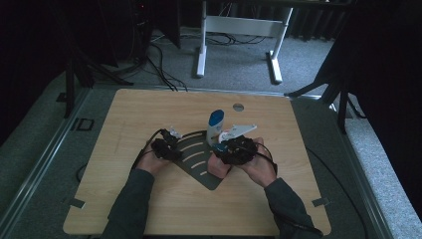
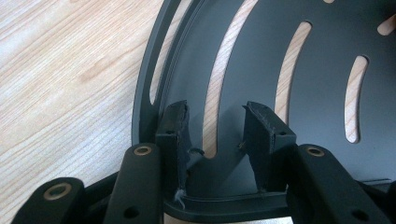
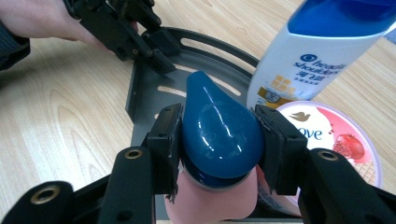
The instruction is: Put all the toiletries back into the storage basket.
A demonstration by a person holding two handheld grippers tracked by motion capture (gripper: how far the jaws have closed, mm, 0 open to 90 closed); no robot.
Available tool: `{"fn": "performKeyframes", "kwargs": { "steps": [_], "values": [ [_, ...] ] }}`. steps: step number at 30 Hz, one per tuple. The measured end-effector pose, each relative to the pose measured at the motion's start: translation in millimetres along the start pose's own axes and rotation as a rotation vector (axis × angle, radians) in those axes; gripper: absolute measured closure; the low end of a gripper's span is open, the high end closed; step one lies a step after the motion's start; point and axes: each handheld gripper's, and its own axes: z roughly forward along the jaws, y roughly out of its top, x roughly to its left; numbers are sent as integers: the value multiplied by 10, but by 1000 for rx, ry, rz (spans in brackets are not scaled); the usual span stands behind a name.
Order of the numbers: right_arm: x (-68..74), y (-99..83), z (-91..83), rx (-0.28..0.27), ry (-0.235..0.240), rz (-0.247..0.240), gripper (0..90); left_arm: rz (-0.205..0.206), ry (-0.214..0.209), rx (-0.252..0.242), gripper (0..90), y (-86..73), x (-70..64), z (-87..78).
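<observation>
Right gripper view shows the right gripper [image 3: 219, 135] clamped on the blue-capped pink bottle [image 3: 219, 130] above the dark slotted rack [image 3: 149, 93] — keep it upright, lower gently. The shampoo bottle [image 3: 317, 56] and Dove jar [image 3: 336, 140] crowd its side; the left gripper [image 2: 217, 126], jaws apart, steadies the rack's rim.

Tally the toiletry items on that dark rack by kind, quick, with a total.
Bottles: 2, the white shampoo bottle and the pink bottle with the blue cap, held by the right gripper
Round tubs: 1, the Dove tub
Total: 3
</observation>
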Motion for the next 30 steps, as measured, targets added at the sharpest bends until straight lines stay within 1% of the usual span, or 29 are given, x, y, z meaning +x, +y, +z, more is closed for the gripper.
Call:
{"fn": "performKeyframes", "kwargs": {
  "steps": [9, 12, 19, 20, 23, 26, 30],
  "values": [
    [-43, -2, -1, -1, -31, 6, 539, -1, -1, 0, 603, 1, 0, 0],
    [-64, -10, -7, -5, -26, 14, 539, -1, -1, -1, 604, 1, 1, 0],
    [-55, -4, 9, -3, -30, 10, 538, -4, -1, -2, 601, 2, -2, 3],
    [-54, -3, 12, -3, -30, 18, 538, -3, -1, -2, 602, 2, 1, 2],
    [-55, 1, 17, -2, -31, 11, 537, -4, -2, -3, 601, 3, -1, 3],
    [-61, 2, 18, 2, -26, 16, 535, -4, -3, -2, 597, 3, -3, 4],
    [-80, -14, 19, -7, -18, 17, 530, -5, -1, -3, 588, 6, -8, 8]
  ]
}}
